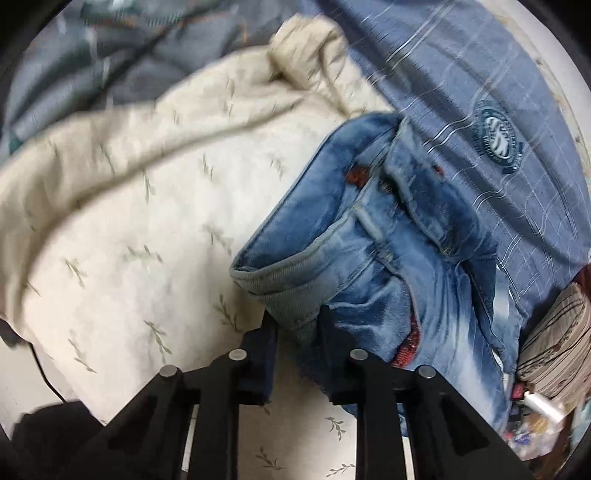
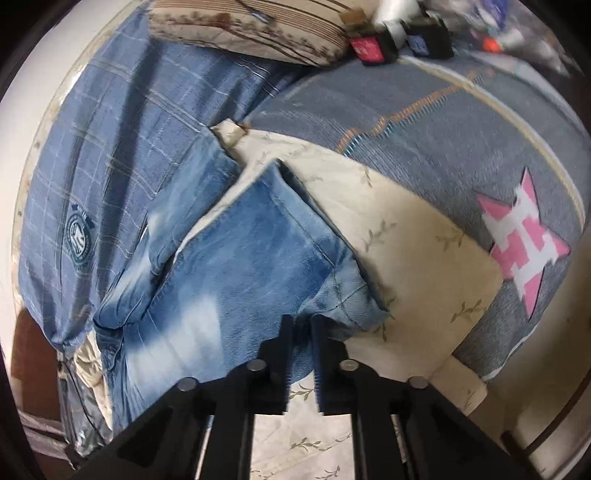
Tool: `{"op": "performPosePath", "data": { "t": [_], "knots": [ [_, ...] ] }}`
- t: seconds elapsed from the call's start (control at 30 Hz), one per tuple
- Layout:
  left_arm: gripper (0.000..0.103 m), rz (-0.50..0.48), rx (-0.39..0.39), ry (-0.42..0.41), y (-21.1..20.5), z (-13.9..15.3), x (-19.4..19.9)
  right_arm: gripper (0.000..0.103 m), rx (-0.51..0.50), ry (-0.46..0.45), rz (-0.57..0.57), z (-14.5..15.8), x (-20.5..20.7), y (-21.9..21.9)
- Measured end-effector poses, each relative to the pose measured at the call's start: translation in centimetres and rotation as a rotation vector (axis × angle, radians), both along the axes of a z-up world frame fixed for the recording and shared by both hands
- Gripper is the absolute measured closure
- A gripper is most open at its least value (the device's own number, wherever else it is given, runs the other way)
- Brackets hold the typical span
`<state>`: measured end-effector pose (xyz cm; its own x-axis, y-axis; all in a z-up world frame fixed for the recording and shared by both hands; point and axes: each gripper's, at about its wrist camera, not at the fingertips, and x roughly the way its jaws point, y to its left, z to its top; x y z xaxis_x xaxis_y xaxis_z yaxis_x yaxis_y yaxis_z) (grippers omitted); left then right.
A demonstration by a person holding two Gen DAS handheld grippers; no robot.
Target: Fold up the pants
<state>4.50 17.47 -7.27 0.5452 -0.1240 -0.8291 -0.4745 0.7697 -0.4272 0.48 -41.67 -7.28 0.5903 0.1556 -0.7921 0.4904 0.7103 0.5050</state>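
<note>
While both ends are pinched at once, the jeans (image 1: pixel 373 251) lie bunched on the cream leaf-print quilt (image 1: pixel 122 206) of the bed, sitting centre-right in the left wrist view and spreading across the lower middle of the right wrist view. The left hand-held gripper (image 1: pixel 295 325) has its fingers drawn in on a thick rolled edge of denim at the bottom centre of its frame, seemingly the waistband end, since a seam and belt loop run just above it. The right hand-held gripper (image 2: pixel 301 328) is nearly closed, with only a thin fold of a leg between its fingers at the bottom centre of its own picture. Holding two far-apart edges like this looks meant to lift and stretch the cloth so one half can be laid over the other. A blue checked sheet (image 2: pixel 110 147) with a round crest lies beside the jeans, and a striped pillow (image 2: pixel 251 29) sits along the top of the right view.
</note>
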Motion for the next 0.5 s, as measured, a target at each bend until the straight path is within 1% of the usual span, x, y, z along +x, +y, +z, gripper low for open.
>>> {"op": "performPosePath", "data": {
  "t": [0.03, 0.1, 0.17, 0.23, 0.27, 0.3, 0.33, 0.37, 0.4, 0.43, 0.47, 0.5],
  "knots": [
    [0.084, 0.002, 0.022, -0.020, -0.2, 0.8, -0.2, 0.102, -0.031, -0.010, 0.007, 0.7, 0.0, 0.2],
    [0.085, 0.015, 0.054, -0.071, -0.4, 2.6, -0.7, 0.102, -0.104, -0.049, 0.020, 3.0, -0.1, 0.6],
    [0.087, 0.015, 0.073, -0.105, -0.6, 4.0, -1.4, 0.102, -0.125, -0.075, 0.032, 4.5, -0.2, 0.8],
    [0.087, 0.011, 0.114, -0.145, -0.9, 5.5, -2.4, 0.102, -0.145, -0.097, 0.042, 5.7, -0.6, 0.9],
    [0.087, 0.006, 0.121, -0.152, -1.1, 5.8, -2.5, 0.099, -0.136, -0.102, 0.039, 5.7, -0.6, 0.8],
    [0.087, 0.002, 0.123, -0.154, -1.1, 5.9, -2.8, 0.099, -0.082, -0.109, 0.036, 5.2, -1.0, 0.4],
    [0.087, 0.002, 0.121, -0.148, -1.0, 5.7, -3.0, 0.098, -0.026, -0.087, 0.028, 4.2, -1.3, 0.0],
    [0.087, 0.000, 0.124, -0.140, -0.9, 5.5, -3.1, 0.095, 0.021, -0.067, 0.014, 3.4, -1.3, -0.3],
    [0.087, 0.003, 0.118, -0.122, -0.6, 5.0, -3.1, 0.085, 0.093, -0.043, -0.012, 2.0, -1.8, -0.8],
    [0.087, 0.007, 0.107, -0.108, -0.4, 4.7, -2.9, 0.076, 0.144, -0.025, -0.032, 0.8, -2.3, -1.2],
    [0.087, 0.009, 0.105, -0.099, -0.1, 4.4, -3.0, 0.048, 0.173, -0.008, -0.051, -0.1, -2.6, -1.5],
    [0.087, 0.007, 0.107, -0.090, 0.0, 4.2, -3.0, 0.026, 0.189, 0.003, -0.071, -0.6, -2.8, -1.7]
  ]
}}
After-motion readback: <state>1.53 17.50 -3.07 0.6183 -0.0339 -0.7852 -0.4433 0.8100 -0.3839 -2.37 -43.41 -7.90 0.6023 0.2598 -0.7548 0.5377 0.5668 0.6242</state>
